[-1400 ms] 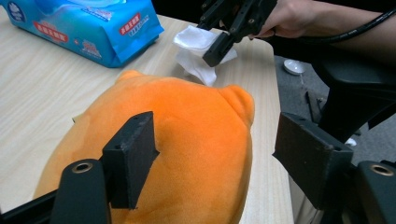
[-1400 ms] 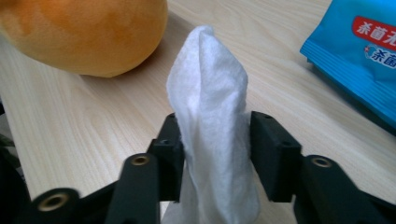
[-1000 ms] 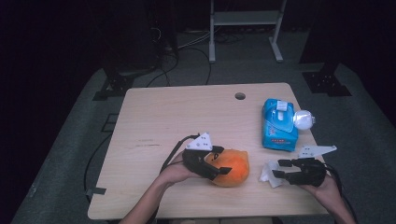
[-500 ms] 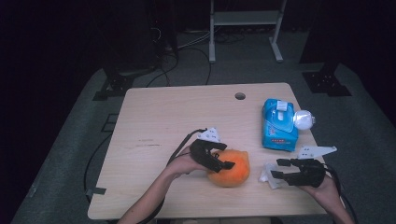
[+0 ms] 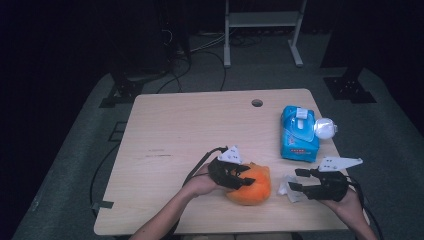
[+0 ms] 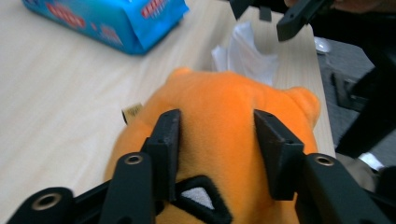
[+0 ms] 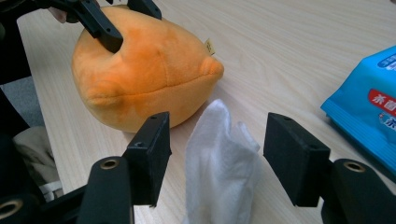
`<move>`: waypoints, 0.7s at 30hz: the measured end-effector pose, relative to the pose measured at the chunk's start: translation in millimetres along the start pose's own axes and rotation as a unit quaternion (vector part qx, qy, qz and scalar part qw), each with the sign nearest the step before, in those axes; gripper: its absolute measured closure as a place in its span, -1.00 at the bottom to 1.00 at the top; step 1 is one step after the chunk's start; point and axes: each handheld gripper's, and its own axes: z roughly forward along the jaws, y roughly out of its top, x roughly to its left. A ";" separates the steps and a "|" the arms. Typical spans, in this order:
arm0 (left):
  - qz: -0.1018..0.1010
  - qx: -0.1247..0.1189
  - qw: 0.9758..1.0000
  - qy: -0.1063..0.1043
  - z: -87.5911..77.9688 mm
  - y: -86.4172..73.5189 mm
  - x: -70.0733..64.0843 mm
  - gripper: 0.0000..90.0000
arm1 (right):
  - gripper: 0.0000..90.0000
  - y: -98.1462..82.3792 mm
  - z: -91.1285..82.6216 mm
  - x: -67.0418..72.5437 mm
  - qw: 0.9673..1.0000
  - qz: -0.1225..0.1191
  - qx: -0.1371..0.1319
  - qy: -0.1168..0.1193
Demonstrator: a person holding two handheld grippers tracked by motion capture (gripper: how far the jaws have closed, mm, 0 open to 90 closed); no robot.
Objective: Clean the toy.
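Pale wood-grain table [image 5: 190,130], round fuzzy orange plush [image 5: 252,186]

The left gripper [image 5: 245,176] was lowered onto the orange plush [image 5: 252,187], and its jaws were closed on it.

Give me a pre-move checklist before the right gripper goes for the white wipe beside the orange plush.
1. Left gripper clamped on the orange plush toy, jaws just closed: ok.
2. Right gripper open: ok.
3. White wipe between the right jaws, pads not pressing it: ok.
4. Plush resting on the table: ok.
5. Blue wipes pack apart from the wipe: ok.
6. Wipe free of the plush: cannot tell.
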 end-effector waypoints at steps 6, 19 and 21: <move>0.005 -0.005 1.000 0.009 -4.1 3.9 -0.6 0.38 | -0.15 0.4 -2.4 -3.5 1.000 0.010 -0.013 -0.002; -0.006 0.009 1.000 -0.002 4.4 -6.0 3.8 0.26 | -0.15 -0.6 -0.6 -2.4 1.000 0.009 -0.008 -0.001; -0.005 0.013 1.000 -0.001 4.6 -5.6 3.6 0.22 | -0.15 -0.6 -0.6 -1.6 1.000 0.009 -0.009 -0.001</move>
